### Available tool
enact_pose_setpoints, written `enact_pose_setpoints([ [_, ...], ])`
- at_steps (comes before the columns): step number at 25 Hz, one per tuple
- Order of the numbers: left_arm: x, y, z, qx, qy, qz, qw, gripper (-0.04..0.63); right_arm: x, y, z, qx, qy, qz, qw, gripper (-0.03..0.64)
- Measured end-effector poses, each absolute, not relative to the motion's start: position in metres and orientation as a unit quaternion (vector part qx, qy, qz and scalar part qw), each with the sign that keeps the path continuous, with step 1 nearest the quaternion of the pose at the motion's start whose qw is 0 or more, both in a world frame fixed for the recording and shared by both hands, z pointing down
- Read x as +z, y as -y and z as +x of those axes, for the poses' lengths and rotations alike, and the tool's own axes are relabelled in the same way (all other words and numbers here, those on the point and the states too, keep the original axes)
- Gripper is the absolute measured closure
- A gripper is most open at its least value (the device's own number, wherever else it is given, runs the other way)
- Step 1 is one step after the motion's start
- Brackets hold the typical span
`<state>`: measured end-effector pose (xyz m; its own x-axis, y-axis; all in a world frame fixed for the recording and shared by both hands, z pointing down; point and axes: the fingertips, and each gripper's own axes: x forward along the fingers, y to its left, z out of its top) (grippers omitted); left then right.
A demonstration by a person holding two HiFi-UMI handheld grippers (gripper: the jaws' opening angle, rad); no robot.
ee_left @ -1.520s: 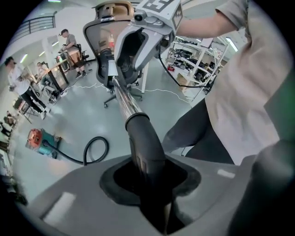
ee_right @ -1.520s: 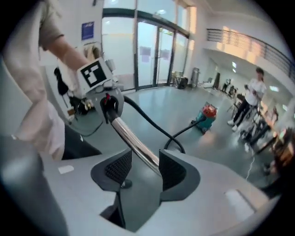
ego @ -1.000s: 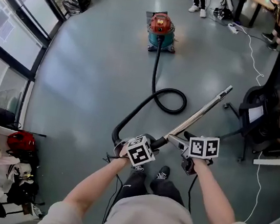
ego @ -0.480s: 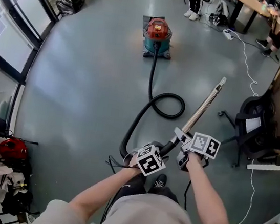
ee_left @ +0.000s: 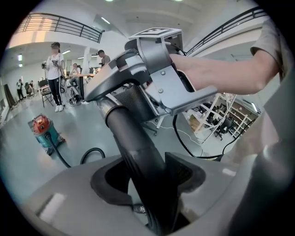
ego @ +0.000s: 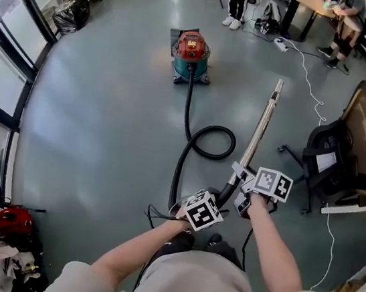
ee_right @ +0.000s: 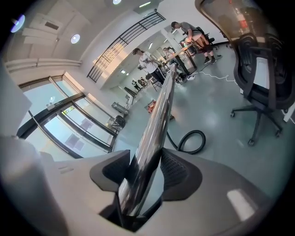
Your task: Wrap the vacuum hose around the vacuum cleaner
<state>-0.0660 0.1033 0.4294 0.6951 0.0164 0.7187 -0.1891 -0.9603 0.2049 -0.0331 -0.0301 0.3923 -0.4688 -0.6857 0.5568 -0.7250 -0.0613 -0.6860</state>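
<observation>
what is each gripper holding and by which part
Left gripper clamps the black hose at its rigid end. Right gripper, whose jaws have just been closing, grips the chrome wand near its lower end.

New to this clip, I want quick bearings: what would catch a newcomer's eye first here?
A red-and-teal vacuum cleaner stands far across the grey floor, its black hose looping back to the person. The left gripper clamps the hose's end; the right gripper, its jaws just closing, grips the chrome wand.
</observation>
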Motion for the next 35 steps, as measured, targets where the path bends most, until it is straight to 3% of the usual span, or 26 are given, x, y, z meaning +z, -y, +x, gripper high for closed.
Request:
enact_pose_setpoints([
  [12, 0.411, -0.100, -0.100, 0.385, -0.033, 0.914, 0.122, 0.377, 0.382, 0.066, 0.001, 0.520, 0.684, 0.512, -0.005, 0.400],
  [17, 0.408, -0.042, -0.098, 0.420, -0.002, 0.904, 0.074, 0.379, 0.386, 0.081, 0.025, 0.518, 0.709, 0.479, 0.020, 0.403],
  [35, 0.351, 0.178, 0.037, 0.468, 0.046, 0.845, -0.254, 0.379, 0.394, 0.124, 0.076, 0.465, 0.821, 0.273, 0.188, 0.410],
])
